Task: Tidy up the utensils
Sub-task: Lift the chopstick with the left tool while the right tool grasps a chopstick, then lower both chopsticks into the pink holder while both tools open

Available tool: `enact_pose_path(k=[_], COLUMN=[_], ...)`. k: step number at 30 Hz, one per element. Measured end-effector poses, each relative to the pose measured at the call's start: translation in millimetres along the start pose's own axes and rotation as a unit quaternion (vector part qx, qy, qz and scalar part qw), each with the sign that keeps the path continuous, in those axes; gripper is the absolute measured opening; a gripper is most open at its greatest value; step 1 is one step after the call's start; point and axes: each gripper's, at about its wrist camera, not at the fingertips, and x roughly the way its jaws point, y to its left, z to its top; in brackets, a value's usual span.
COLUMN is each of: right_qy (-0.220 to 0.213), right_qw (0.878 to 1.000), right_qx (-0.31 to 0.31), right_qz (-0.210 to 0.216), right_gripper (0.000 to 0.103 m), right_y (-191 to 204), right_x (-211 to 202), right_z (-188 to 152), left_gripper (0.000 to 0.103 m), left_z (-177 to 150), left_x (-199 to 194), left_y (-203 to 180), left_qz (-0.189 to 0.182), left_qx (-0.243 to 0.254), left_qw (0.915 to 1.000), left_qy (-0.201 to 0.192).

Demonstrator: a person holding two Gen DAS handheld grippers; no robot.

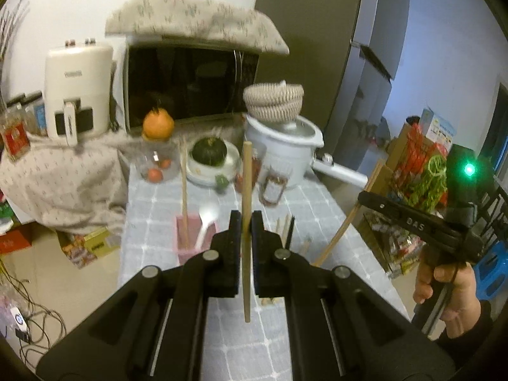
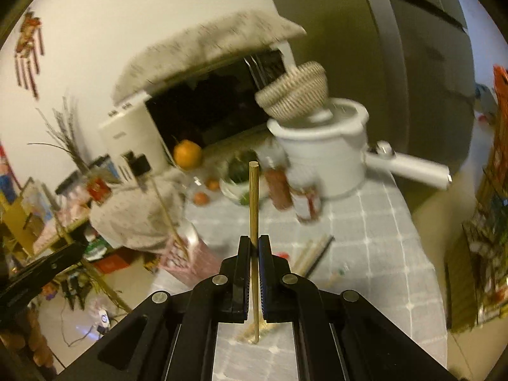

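My left gripper (image 1: 246,222) is shut on a wooden chopstick (image 1: 247,184) that stands upright between its jaws above the table. My right gripper (image 2: 253,244) is shut on another wooden chopstick (image 2: 253,200), also upright; the right gripper (image 1: 363,197) shows at the right of the left wrist view with its chopstick (image 1: 344,222) slanting down. A pink utensil holder (image 1: 195,235) on the table holds one chopstick (image 1: 184,190) and a white spoon (image 1: 208,219); it also shows in the right wrist view (image 2: 190,260). Loose chopsticks (image 2: 312,254) lie on the tablecloth.
The grey checked table (image 1: 158,222) carries a white pot (image 1: 279,155) with a woven basket (image 1: 273,100) on it, a green squash in a bowl (image 1: 209,151), a glass bowl of fruit (image 1: 157,165), sauce jars (image 2: 293,197) and a microwave (image 1: 190,85). A fridge (image 1: 365,63) stands behind.
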Motion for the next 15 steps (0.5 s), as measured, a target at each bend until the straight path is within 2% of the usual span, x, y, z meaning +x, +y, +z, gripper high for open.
enact_pose_path(k=[9, 15], right_qy=[-0.062, -0.081], right_qw=[0.997, 0.995], right_qx=[-0.018, -0.033], right_qz=[0.032, 0.039], right_gripper=[0.005, 0.005], right_y=[30, 46], right_x=[-25, -25], right_z=[28, 29], left_gripper=[0.007, 0.007], left_z=[32, 37], left_x=[-16, -8], left_y=[8, 16], left_qz=[0.018, 0.051], left_qx=[-0.002, 0.010], left_qw=[0.9979, 0.9907], left_qy=[-0.062, -0.126])
